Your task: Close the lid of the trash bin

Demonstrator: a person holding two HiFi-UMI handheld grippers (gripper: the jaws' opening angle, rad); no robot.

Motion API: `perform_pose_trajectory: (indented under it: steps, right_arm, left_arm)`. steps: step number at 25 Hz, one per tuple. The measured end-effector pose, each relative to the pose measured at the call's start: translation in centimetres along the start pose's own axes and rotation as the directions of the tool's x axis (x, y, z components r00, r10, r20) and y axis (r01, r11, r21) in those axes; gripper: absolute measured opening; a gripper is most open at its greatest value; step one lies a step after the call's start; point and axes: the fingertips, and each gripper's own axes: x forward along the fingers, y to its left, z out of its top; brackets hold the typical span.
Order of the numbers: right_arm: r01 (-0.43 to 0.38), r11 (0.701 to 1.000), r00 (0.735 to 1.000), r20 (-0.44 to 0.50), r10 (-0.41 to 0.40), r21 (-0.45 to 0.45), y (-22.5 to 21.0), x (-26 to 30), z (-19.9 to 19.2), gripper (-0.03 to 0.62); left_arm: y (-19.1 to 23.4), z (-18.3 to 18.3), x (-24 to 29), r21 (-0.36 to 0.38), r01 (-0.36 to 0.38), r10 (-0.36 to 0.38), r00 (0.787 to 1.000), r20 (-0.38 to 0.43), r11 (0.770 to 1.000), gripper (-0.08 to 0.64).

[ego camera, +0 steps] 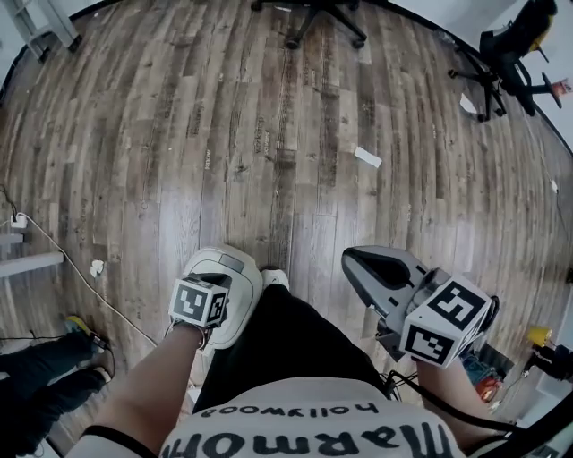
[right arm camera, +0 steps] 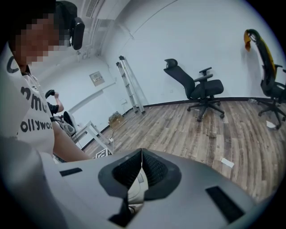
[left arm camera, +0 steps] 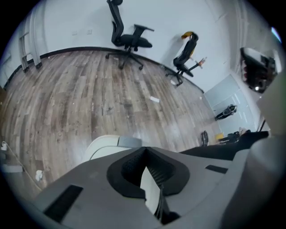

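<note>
Wood-plank floor (ego camera: 269, 134) fills your head view, with a chair (ego camera: 313, 18) at the far edge and a paper scrap (ego camera: 367, 157) lying on the planks. The white bin (ego camera: 240, 309) stands on the floor just in front of your legs. Its lid looks flat on top. Your left gripper (ego camera: 213, 283) hangs right over the bin, and its marker cube (ego camera: 199, 302) covers part of the lid. Your right gripper (ego camera: 356, 262) is off to the bin's right, apart from it and above bare floor.

In the left gripper view, your left gripper's (left arm camera: 144, 151) fingers meet at the tips, with nothing clamped between them. The bin (left arm camera: 103, 145) sits just beyond and below them, and more of its white shows through the gap behind the tips. The chair (left arm camera: 129, 40) stands far off by the wall.

In the right gripper view, your right gripper's (right arm camera: 141, 152) fingers are also together at the tips and hold nothing. A sliver of the bin (right arm camera: 136, 185) shows through the gap behind them. A ladder (right arm camera: 129, 85) leans on the far wall.
</note>
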Motion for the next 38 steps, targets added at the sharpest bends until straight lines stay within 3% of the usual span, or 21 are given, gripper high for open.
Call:
perform_pose_trajectory:
  steps: [2,4,6,9,10,11,15,19,22,25,26,27,29,31,38]
  right_arm:
    - [-0.033,0.999,0.999,0.005,0.033,-0.022,2.7,-0.3,1.9,0.011]
    - [-0.061,0.996,0.997,0.035,0.064,-0.065,5.4,-0.3,4.0,0.011]
    - [-0.095,0.989,0.991,0.078,0.104,-0.112,8.3,-0.3,6.1,0.011]
    - [-0.141,0.977,0.977,0.135,0.164,-0.160,13.9,-1.2,8.4,0.011]
    - [-0.142,0.974,0.973,0.154,0.170,-0.177,15.7,-1.6,8.8,0.011]
    - [-0.135,0.972,0.969,0.177,0.170,-0.194,17.5,-2.0,9.1,0.011]
    - [-0.081,0.970,0.943,0.296,0.149,-0.229,24.2,-3.5,9.1,0.011]
    - [-0.035,0.975,0.918,0.379,0.117,-0.219,29.8,-5.0,7.7,0.011]
    - [-0.030,0.977,0.893,0.434,0.121,-0.211,33.4,-6.8,7.1,0.011]
    - [-0.028,0.973,0.879,0.458,0.133,-0.228,36.0,-8.2,6.9,0.011]
    - [-0.028,0.973,0.880,0.455,0.133,-0.230,36.5,-8.5,6.8,0.011]
    - [-0.027,0.973,0.883,0.451,0.132,-0.231,36.9,-8.7,6.6,0.011]
    - [-0.021,0.970,0.887,0.443,0.130,-0.243,37.3,-9.2,6.3,0.011]
    - [-0.009,0.961,0.893,0.431,0.132,-0.275,37.6,-9.5,5.9,0.009]
    - [-0.020,0.955,0.909,0.392,0.141,-0.297,37.1,-9.9,4.8,0.009]
  left_arm:
    - [-3.2,2.3,-4.1,0.016,0.076,-0.078,0.985,0.152,0.997,0.008]
    - [-5.8,6.0,-9.2,0.096,0.102,-0.128,0.934,0.334,0.990,0.008]
    - [-8.3,9.9,-15.6,0.186,0.112,-0.194,0.837,0.511,0.976,0.008]
    - [-11.8,12.8,-26.7,0.209,0.211,-0.296,0.636,0.712,0.955,0.008]
    - [-12.6,12.8,-30.0,0.222,0.213,-0.306,0.588,0.749,0.952,0.006]
    - [-13.3,12.3,-33.0,0.248,0.183,-0.309,0.559,0.770,0.951,0.006]
    - [-15.1,7.1,-42.5,0.371,-0.017,-0.315,0.494,0.811,0.929,0.008]
    - [-15.3,1.6,-49.1,0.394,-0.065,-0.336,0.408,0.849,0.917,0.008]
    - [-14.8,-1.5,-52.0,0.369,-0.020,-0.337,0.363,0.869,0.929,0.008]
    - [-14.7,-3.5,-54.5,0.320,0.119,-0.341,0.280,0.898,0.940,0.008]
    - [-14.7,-4.0,-55.1,0.309,0.125,-0.332,0.268,0.904,0.943,0.008]
    - [-14.8,-4.4,-55.4,0.301,0.102,-0.318,0.271,0.909,0.948,0.008]
    - [-14.9,-5.0,-55.6,0.286,0.036,-0.284,0.294,0.913,0.958,0.008]
    - [-15.2,-5.5,-55.6,0.280,0.001,-0.267,0.298,0.916,0.960,0.008]
    - [-16.3,-6.5,-54.2,0.269,-0.035,-0.243,0.326,0.914,0.963,0.008]
